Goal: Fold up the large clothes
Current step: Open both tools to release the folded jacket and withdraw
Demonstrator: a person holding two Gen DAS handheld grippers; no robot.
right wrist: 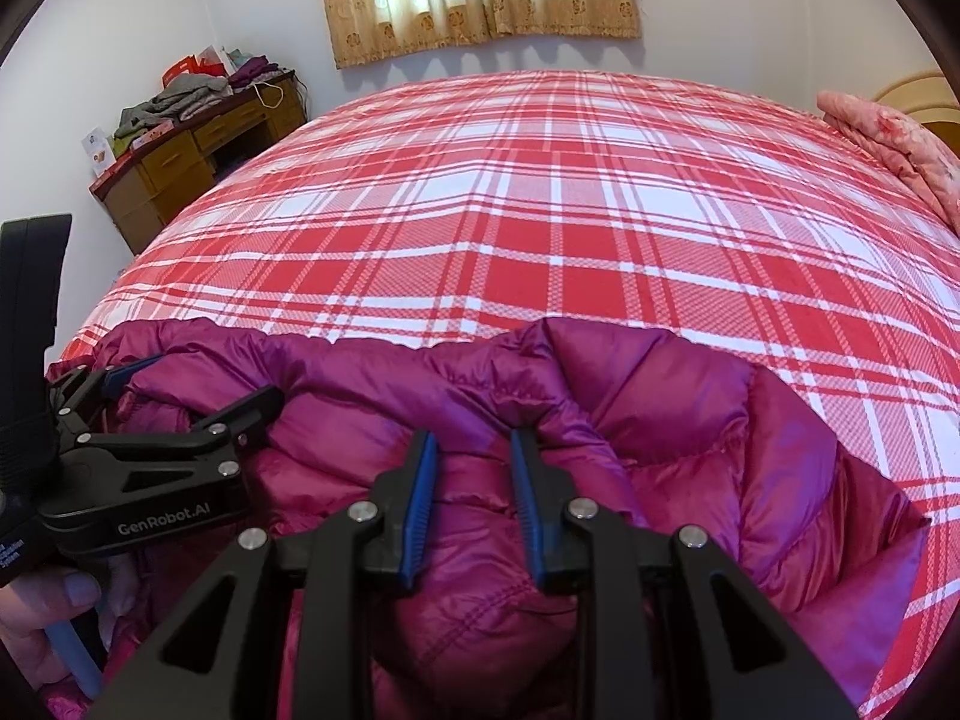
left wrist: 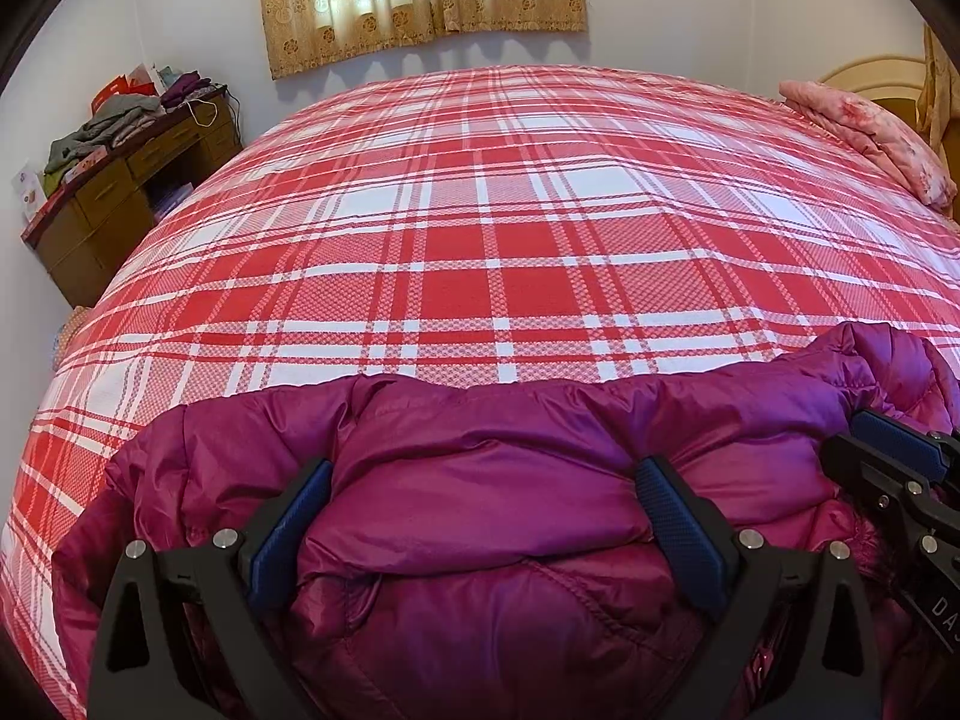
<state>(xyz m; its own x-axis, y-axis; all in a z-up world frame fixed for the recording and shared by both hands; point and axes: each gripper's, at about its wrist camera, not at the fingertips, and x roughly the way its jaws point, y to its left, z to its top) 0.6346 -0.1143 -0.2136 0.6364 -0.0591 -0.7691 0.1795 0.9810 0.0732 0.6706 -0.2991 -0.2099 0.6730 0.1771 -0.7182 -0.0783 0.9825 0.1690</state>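
Magenta puffer jacket (left wrist: 480, 516) bunched at frame bottom on plaid bed (left wrist: 480, 228), fold barely begun: left tongs (left wrist: 486, 516) wide apart straddling padding, right tongs (right wrist: 474, 492) half-closed pinching a ridge.

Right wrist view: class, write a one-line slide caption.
Right gripper pinches a fold of the magenta puffer jacket on the red plaid bedspread, left gripper alongside.

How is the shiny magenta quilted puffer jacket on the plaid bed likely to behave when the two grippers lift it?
The magenta quilted puffer jacket is probably floppy: it bulges and creases between the left gripper's spread fingers. Its glossy shell suggests it may slip. Puffy quilting hints it is light for its bulk, compressing where the right gripper closes on it.
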